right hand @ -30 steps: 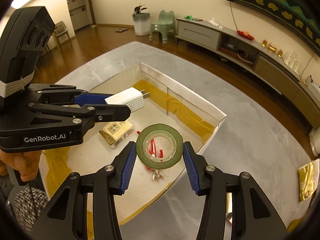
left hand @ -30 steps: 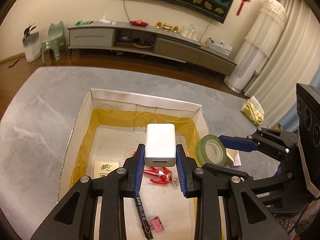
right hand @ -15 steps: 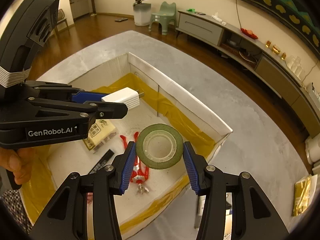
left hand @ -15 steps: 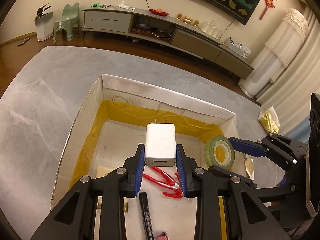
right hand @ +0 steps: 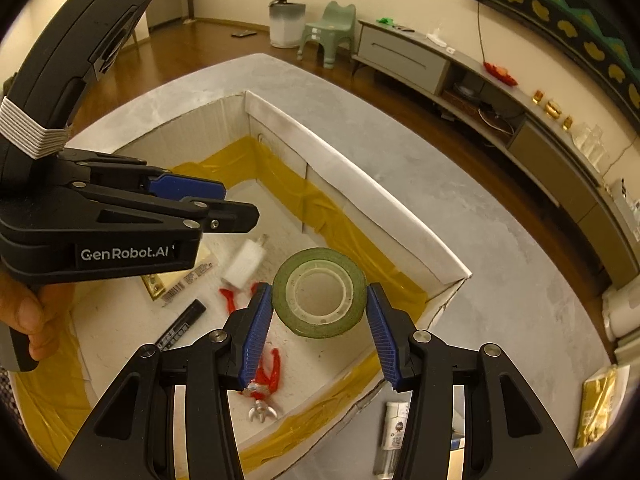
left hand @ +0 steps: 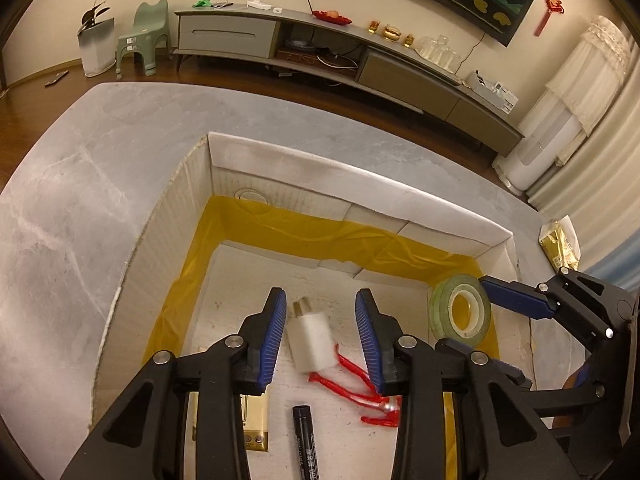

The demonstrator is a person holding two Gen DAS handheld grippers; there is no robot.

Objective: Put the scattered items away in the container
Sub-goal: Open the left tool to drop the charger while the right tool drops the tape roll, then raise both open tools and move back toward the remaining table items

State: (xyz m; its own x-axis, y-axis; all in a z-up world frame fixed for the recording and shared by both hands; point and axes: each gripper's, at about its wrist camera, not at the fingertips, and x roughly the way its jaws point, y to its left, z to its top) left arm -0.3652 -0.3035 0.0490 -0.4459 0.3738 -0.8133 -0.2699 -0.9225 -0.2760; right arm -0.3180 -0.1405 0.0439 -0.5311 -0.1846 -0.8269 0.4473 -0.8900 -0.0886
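The white cardboard box [left hand: 280,176] now held the white plug-in charger [left hand: 311,340] — dropped half a second earlier by the left gripper [left hand: 321,336], jaws parted; the right gripper [right hand: 320,322] still clamped the green tape roll [right hand: 319,292] above it.

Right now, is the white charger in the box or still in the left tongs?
In the box. The white charger lies tipped on the floor of the box, below the open left tongs, beside the red toy.
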